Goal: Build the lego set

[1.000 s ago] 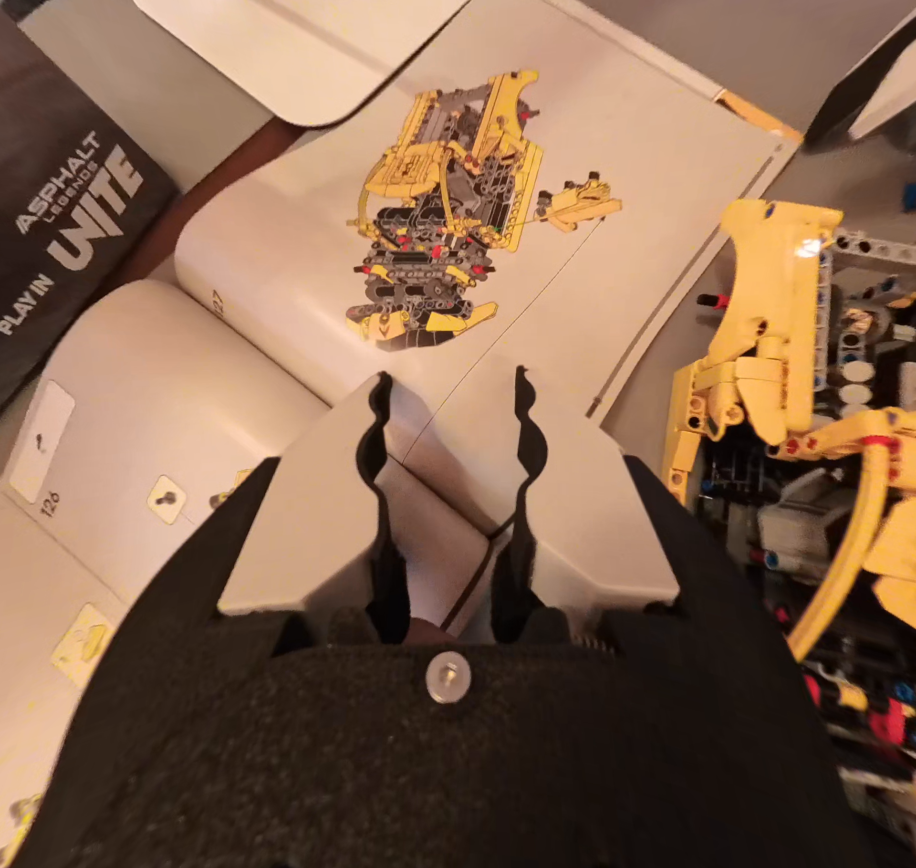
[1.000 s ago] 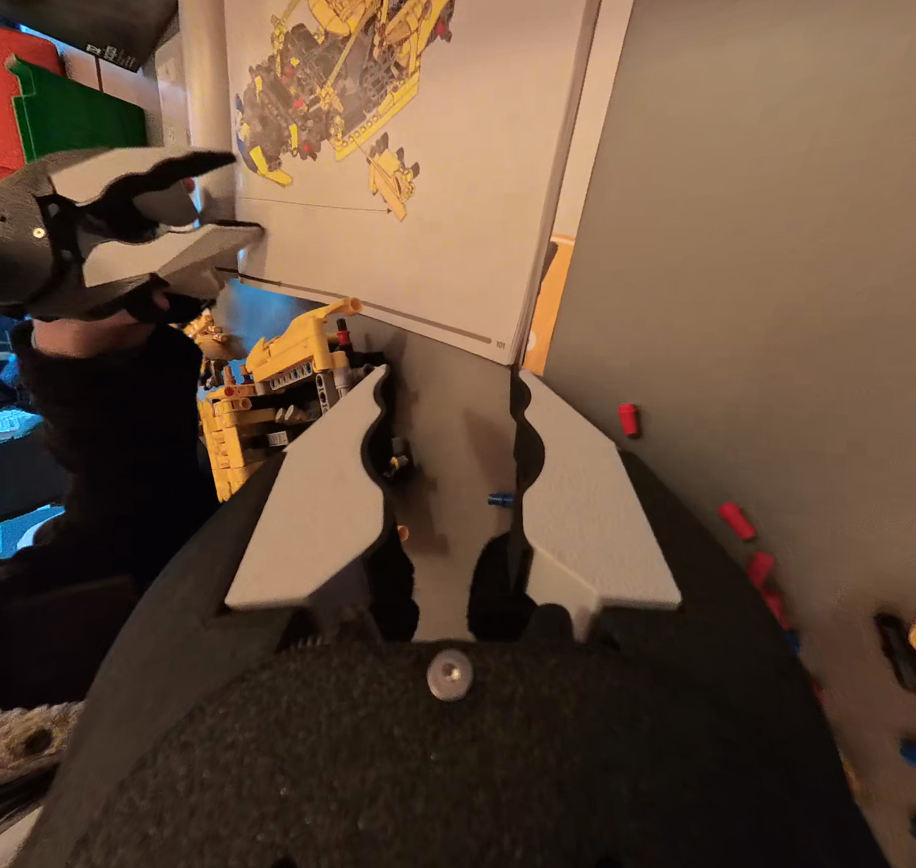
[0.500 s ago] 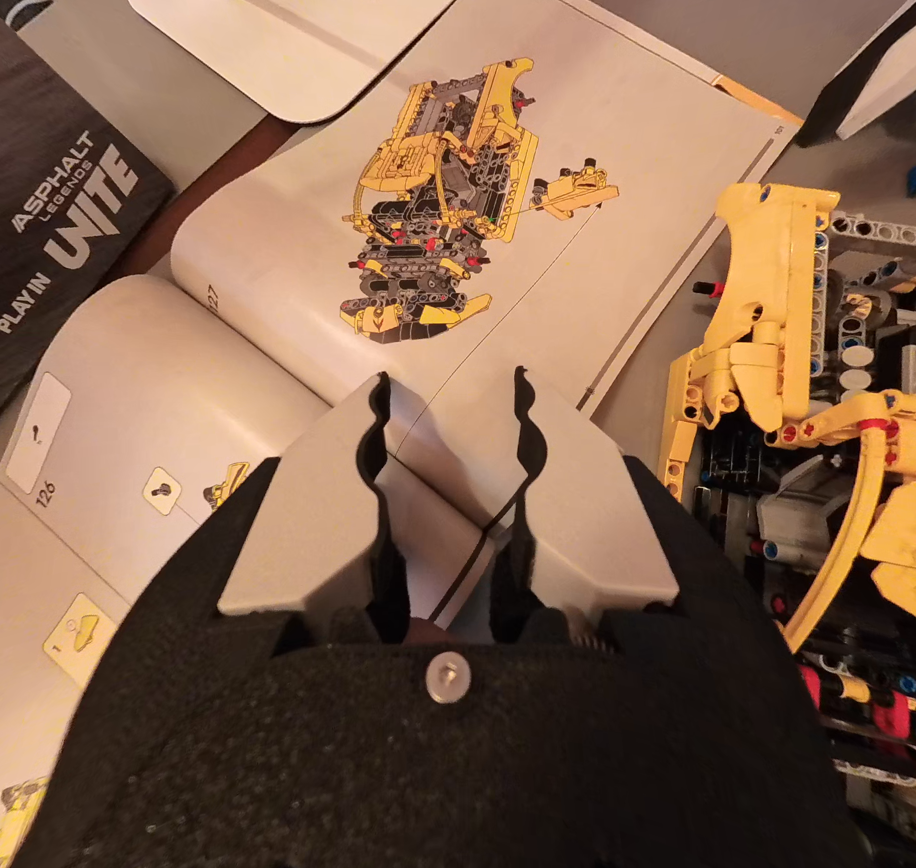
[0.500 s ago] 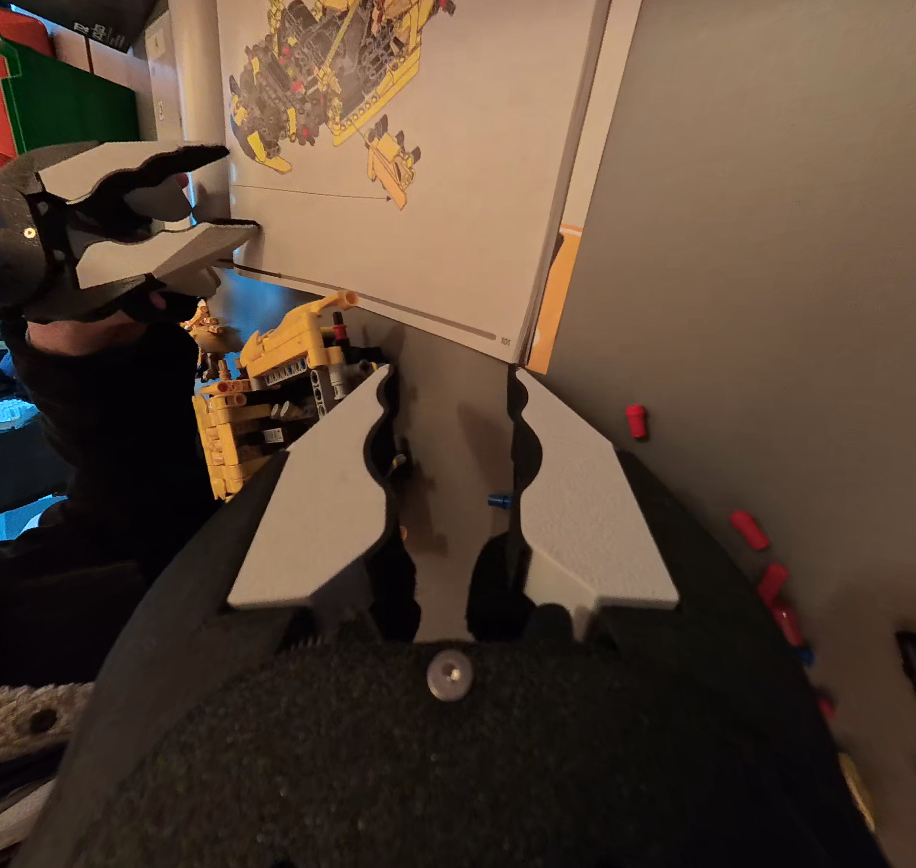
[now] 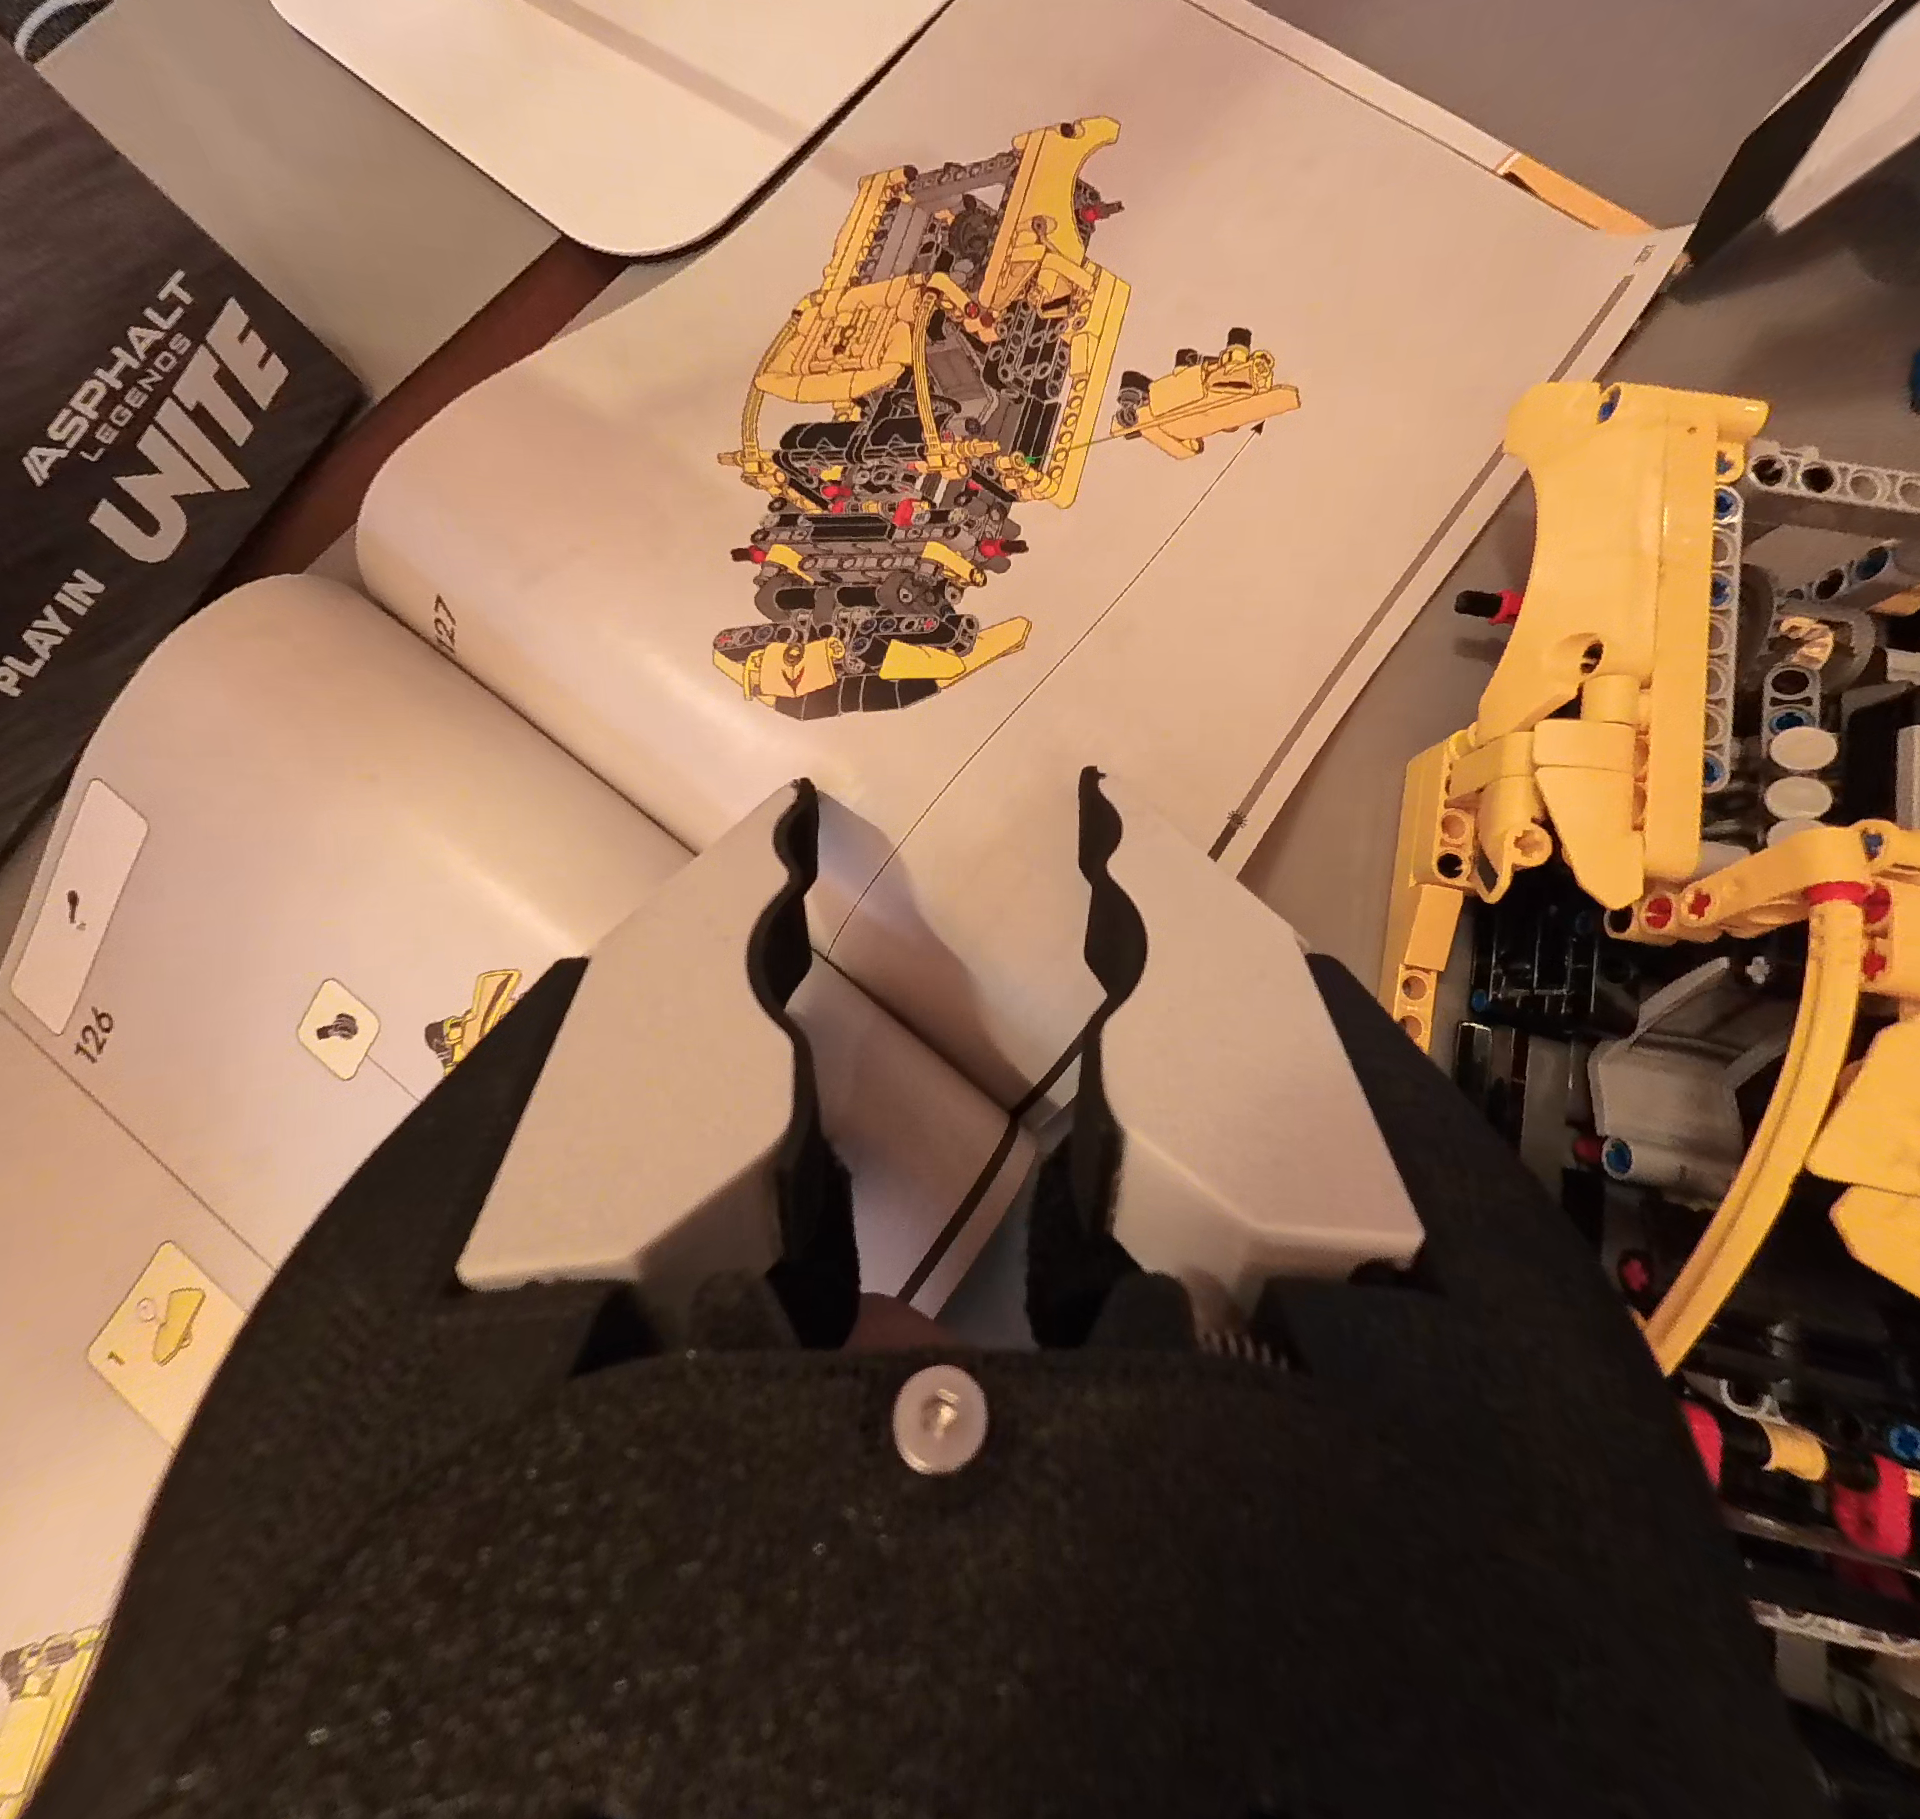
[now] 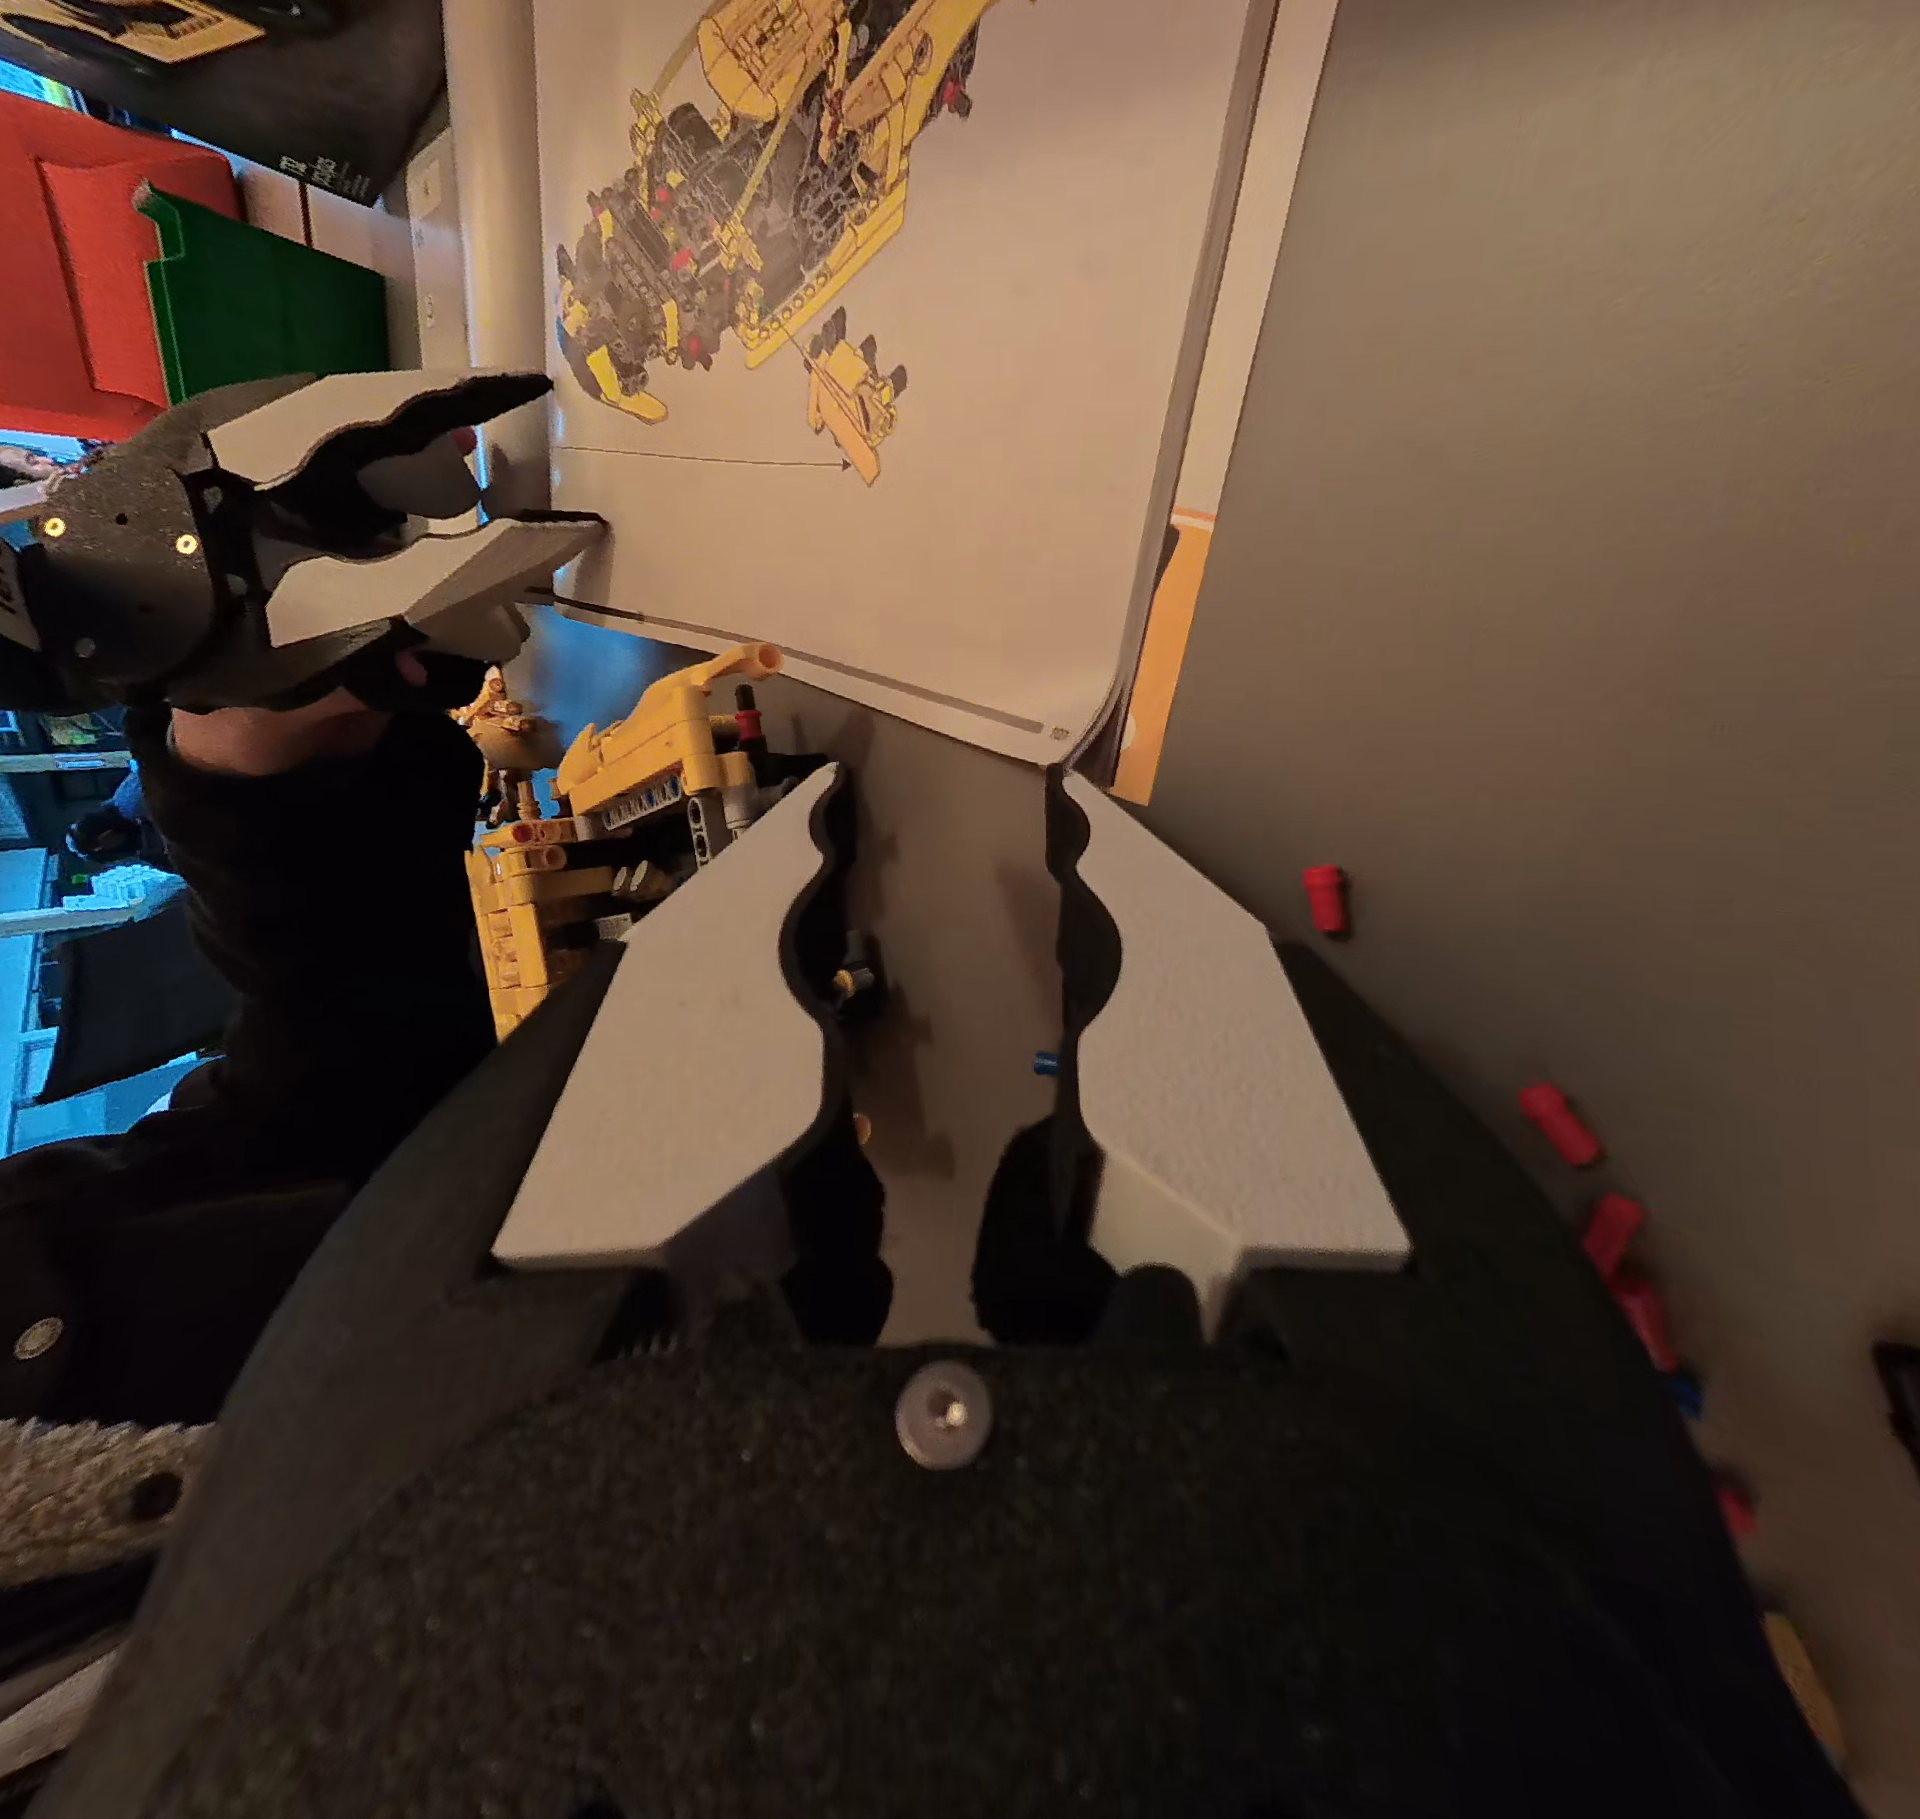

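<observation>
The part-built yellow and black Lego model [image 5: 1621, 689] stands at the right of the left wrist view, and shows in the right wrist view [image 6: 623, 813] too. The open instruction booklet [image 5: 1039, 730] lies beside it. My left gripper [image 5: 940, 793] is open and empty above the booklet's page; in the right wrist view it [image 6: 569, 455] sits at the page's left edge. My right gripper [image 6: 943, 782] is open and empty over the grey table [image 6: 1558, 419]. A small black and yellow piece [image 6: 854, 980] and a blue pin [image 6: 1044, 1065] lie on the table between its fingers.
Several red pins [image 6: 1325, 899] lie scattered on the table to the right of my right gripper. A dark box [image 5: 114, 439] and a white board [image 5: 582, 76] lie beyond the booklet. Red and green boxes [image 6: 208, 283] stand at the far left.
My right gripper's jaws have narrowed a little, still on nothing. My left gripper has shifted slightly over the booklet with its jaws unchanged.
</observation>
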Tool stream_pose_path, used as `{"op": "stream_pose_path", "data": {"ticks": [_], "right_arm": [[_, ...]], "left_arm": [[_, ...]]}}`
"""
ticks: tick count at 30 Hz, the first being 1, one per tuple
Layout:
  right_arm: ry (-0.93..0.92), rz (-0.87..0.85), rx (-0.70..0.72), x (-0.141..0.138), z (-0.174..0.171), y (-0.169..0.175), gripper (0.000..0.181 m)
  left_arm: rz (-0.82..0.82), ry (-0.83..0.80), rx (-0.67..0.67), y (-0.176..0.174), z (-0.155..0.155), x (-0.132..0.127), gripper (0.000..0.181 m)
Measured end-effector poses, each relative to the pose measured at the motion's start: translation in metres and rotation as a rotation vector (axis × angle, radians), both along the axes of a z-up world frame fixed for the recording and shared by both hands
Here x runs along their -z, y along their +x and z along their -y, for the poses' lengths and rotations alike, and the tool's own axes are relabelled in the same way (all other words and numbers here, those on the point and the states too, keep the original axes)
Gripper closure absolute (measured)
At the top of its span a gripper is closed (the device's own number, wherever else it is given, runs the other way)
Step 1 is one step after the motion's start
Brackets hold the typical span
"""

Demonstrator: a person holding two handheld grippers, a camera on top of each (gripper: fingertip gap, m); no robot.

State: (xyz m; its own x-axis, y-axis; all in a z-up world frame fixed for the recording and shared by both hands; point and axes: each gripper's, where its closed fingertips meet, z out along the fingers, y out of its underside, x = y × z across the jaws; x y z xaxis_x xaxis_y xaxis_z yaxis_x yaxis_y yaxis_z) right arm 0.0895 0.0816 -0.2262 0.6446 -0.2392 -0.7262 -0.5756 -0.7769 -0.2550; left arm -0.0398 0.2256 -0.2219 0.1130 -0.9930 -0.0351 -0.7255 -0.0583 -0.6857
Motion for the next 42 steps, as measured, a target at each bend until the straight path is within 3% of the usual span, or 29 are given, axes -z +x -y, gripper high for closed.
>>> {"op": "stream_pose_path", "data": {"ticks": [9,30,36,42], "right_arm": [[0.001,0.02,0.04,0.0,0.001,0.01,0.146],[-0.001,0.015,0.001,0.005,-0.008,-0.002,0.143],[0.005,0.13,0.031,-0.007,-0.006,0.013,0.143],[-0.045,0.116,0.003,0.004,-0.003,0.007,0.138]], "left_arm": [[0.003,-0.006,0.0,0.0,0.0,0.0,0.131],[0.0,0.0,-0.003,0.001,0.001,0.002,0.131],[0.0,0.0,-0.004,0.002,0.001,0.003,0.131],[0.0,-0.002,-0.004,0.002,0.001,0.003,0.131]]}}
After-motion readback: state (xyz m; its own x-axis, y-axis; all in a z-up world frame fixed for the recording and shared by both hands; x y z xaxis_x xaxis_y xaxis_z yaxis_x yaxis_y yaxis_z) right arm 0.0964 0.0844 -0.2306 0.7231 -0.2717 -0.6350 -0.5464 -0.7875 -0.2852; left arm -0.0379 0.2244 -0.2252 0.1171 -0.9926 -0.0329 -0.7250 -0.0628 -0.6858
